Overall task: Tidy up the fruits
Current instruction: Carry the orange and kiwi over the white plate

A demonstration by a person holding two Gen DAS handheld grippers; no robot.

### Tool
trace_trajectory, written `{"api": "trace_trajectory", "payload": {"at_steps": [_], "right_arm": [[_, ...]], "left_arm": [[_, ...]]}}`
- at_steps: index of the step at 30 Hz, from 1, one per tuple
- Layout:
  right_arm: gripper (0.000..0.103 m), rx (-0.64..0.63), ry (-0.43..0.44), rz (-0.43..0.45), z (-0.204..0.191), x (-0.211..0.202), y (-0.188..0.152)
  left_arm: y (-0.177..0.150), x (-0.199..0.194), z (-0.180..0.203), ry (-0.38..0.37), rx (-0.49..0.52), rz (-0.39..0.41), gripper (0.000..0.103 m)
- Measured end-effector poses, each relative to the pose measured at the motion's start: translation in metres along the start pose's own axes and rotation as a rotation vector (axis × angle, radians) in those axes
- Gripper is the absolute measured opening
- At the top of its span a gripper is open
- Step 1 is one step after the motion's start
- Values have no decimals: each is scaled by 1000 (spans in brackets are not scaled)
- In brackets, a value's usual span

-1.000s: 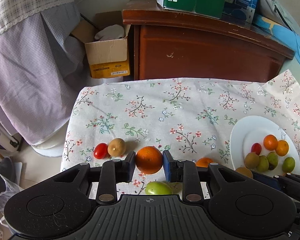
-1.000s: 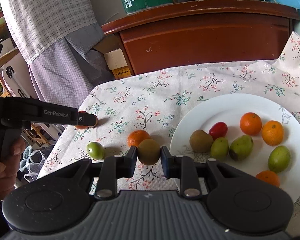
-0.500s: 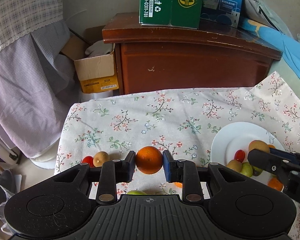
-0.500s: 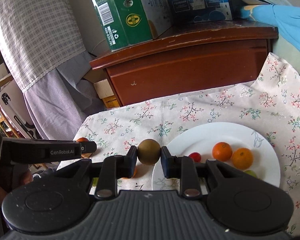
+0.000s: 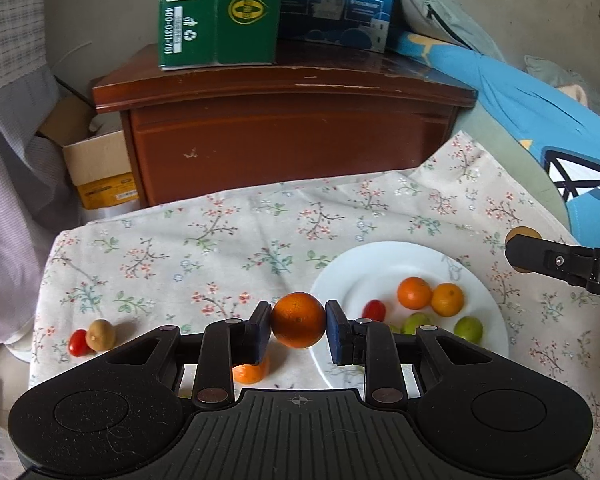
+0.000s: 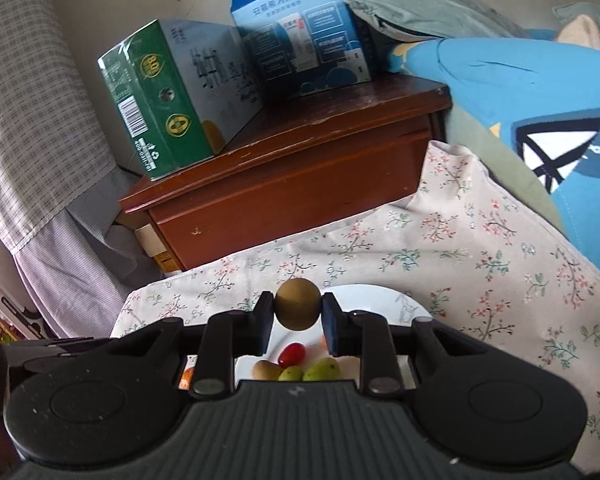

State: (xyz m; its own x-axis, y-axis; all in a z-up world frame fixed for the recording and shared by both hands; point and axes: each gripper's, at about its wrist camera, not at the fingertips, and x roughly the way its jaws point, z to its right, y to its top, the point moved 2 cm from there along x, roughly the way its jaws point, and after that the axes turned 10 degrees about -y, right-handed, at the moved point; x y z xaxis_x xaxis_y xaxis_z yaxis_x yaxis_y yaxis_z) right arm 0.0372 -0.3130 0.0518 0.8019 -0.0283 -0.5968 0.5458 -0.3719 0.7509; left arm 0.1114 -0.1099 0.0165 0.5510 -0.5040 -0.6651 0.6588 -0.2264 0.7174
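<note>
Left wrist view. Left gripper pinches a round orange citrus fruit between its blue pads, jaws drawn in close on its sides, fruit lifted off the floral tablecloth. It hangs just at the near-left rim of the white round plate, which already carries two small oranges, a red cherry tomato and green fruits. Still loose on the cloth: another small tomato touching a brown kiwi, and one orange under the left finger. Best handling, I judge: carry over a bare patch of plate, lower until it nearly rests, then let go, so it does not roll into the others.

Against the earlier frame: the plate now sits closer to centre and the loose tomato-kiwi pair has slid to the far left; the grip is unchanged.

Right wrist view. Right gripper clamps a round brown kiwi-like fruit, jaws nearly closed on it, held above the plate's far edge. Same advice: set down low, clear of the fruits below.

Earlier, this view looked down on the whole plate; now it looks more level, with only the plate's far edge showing.
</note>
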Motion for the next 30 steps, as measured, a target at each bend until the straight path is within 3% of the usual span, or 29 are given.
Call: {"api": "trace_trajectory", "payload": {"at_steps": [14,22,30], "right_arm": [[25,171,-86,-75,38,11,-5],[25,273,-81,-178,49,29,-17],[25,304,-57,-222,46,41,-28]], "left_arm": [[-9,17,45,-159,60,-30,26],[-23,39,55,-192,70,-96,26],[-29,48,59,-204,68,-128,26]]}}
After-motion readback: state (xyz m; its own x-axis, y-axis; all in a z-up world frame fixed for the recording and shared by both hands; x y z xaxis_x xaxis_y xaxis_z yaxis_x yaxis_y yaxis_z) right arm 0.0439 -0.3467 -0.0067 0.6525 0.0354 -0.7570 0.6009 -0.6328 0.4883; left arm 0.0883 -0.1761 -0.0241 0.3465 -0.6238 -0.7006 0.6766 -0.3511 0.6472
